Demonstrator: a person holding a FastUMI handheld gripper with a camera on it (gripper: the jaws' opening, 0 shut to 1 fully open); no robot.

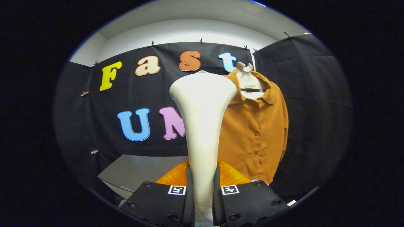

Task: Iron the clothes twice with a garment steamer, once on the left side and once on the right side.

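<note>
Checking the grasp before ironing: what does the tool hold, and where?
The tool holds the white garment steamer by its narrow handle, both fingers pressing its sides.

Steamer held upright in the hand-held gripper, shirt hanging beyond it to the right.

The hand-held gripper (203, 192) has its two fingers (189, 195) pressed on either side of the garment steamer (202, 126), whose handle rises from between them and widens into the head above. An orange ribbed part (233, 176) sits just behind the fingers, on both sides of the handle. Beyond the steamer and to its right the shirt (255, 132) hangs on a hanger (247, 77), its left edge hidden behind the steamer head. A tabletop (135, 170) lies ahead to the left, lower than the shirt. The booth wall (315, 104) stands behind everything.
</note>
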